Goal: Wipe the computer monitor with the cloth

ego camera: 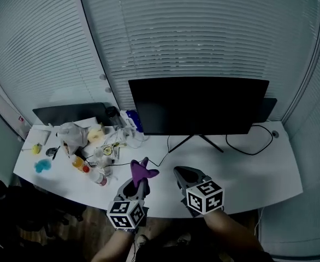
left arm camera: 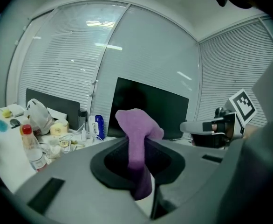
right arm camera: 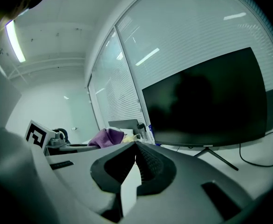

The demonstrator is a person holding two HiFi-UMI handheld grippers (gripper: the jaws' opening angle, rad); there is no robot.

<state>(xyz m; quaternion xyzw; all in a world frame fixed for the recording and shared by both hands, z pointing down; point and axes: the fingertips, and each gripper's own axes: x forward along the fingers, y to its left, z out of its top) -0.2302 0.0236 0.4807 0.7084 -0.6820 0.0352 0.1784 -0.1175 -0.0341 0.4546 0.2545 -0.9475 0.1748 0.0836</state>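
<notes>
While left gripper [ego camera: 141, 181] clamps cloth [ego camera: 142, 170], right gripper [ego camera: 178, 171] closed, both facing monitor [ego camera: 198, 105]

The right gripper [right arm camera: 135, 143] has its jaws meeting at their tips. Beyond them to the right stands the dark monitor [right arm camera: 206, 101] on the desk [right arm camera: 262, 158]; at left, a purple cloth [right arm camera: 106, 136] sticks from the left gripper [right arm camera: 93, 146]

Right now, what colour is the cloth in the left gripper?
Purple cloth; best in the left gripper view.
</notes>
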